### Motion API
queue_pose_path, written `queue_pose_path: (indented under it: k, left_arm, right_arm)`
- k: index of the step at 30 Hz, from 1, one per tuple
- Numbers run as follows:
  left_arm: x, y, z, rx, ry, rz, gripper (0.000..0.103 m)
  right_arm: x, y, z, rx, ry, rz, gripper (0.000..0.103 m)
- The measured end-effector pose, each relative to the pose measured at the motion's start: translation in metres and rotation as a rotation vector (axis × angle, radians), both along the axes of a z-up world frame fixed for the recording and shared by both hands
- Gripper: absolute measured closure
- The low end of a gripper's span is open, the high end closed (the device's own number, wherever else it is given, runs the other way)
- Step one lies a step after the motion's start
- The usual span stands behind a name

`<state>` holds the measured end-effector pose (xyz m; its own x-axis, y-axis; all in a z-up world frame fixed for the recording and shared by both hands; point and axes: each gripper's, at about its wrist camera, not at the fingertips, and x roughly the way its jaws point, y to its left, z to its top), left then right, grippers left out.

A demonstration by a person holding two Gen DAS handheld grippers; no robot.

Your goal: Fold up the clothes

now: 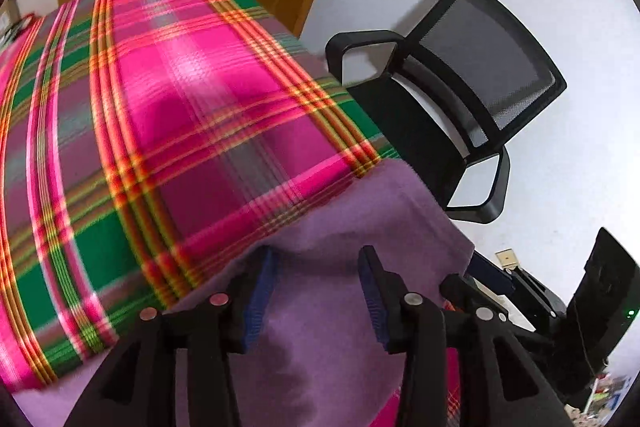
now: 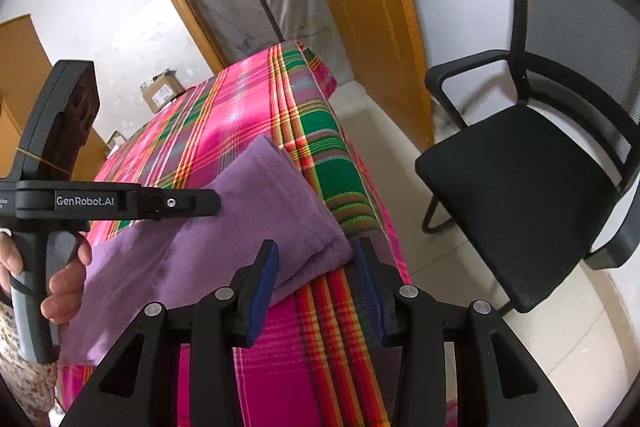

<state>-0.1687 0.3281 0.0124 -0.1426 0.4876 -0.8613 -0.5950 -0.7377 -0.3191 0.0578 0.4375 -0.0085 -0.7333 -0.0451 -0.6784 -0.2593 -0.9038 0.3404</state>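
A purple garment (image 2: 224,227) lies folded on the table's pink, green and orange plaid cloth (image 2: 248,107), near the table's right edge. In the left wrist view the purple garment (image 1: 340,291) fills the near foreground, and my left gripper (image 1: 318,263) hovers open just over it, blue pads spread wide. My right gripper (image 2: 316,255) is open too, its fingers straddling the garment's near right corner at the table edge. The left gripper's body (image 2: 120,203) shows from the side in the right wrist view, held by a hand (image 2: 64,283).
A black mesh office chair (image 2: 532,179) stands on the tiled floor right of the table; it shows also as the chair (image 1: 460,99) in the left view. A wooden door (image 2: 360,11) stands behind, and a cardboard box (image 2: 162,93) sits past the table's far end.
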Motion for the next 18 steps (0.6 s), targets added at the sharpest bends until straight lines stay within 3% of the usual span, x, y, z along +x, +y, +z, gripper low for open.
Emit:
queue_pose_path:
  k: [12,18]
  left_arm:
    - [0.003,-0.007,-0.002,0.074,-0.002,0.019,0.057]
    - [0.003,-0.010,-0.003,0.088,-0.007,0.021,0.057]
  right_arm:
    - [-0.007,-0.002,0.001,-0.027,0.003,-0.024,0.060]
    - [-0.011,-0.006,0.002,-0.034,0.011,0.003,0.085]
